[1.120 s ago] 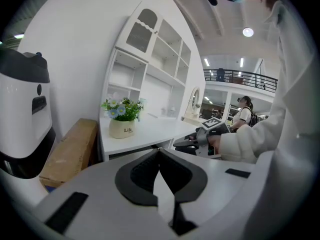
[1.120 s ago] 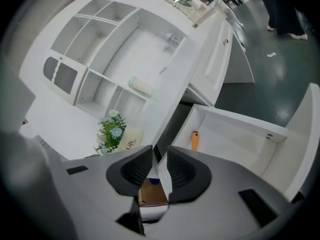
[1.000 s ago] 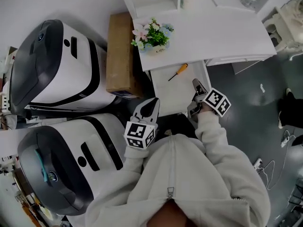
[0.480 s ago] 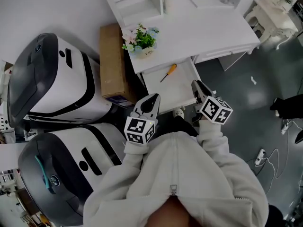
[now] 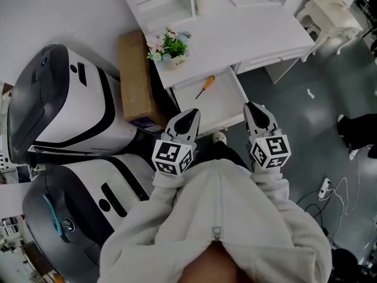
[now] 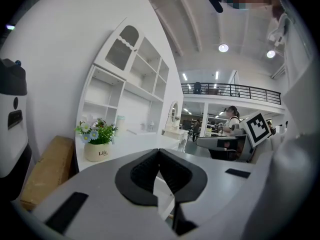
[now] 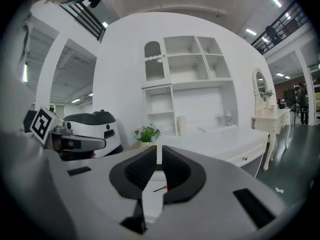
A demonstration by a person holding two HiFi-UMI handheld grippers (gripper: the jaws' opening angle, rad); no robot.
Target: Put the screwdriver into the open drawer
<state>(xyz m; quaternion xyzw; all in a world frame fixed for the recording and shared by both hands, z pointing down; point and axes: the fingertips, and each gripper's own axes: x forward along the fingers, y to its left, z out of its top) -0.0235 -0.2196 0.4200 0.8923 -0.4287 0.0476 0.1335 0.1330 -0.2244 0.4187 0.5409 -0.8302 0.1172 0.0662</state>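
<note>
White desk (image 5: 253, 31) with open drawer (image 5: 221, 105), orange-handled screwdriver (image 5: 205, 87) lying inside near the drawer's back, left hand-held gripper (image 5: 187, 122) and right hand-held gripper (image 5: 257, 114) at the drawer front, well apart from the screwdriver, potted flowers (image 5: 169, 48) on the desk corner, cardboard box (image 5: 134, 81) beside the desk.

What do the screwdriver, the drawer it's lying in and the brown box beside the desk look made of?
Screwdriver: orange handle, probably plastic; thin dark shaft, likely metal, too small to judge the finish.
Drawer: smooth matte white panels, likely painted wood or board.
Brown box: dull tan with flat faces, looks like cardboard.
</note>
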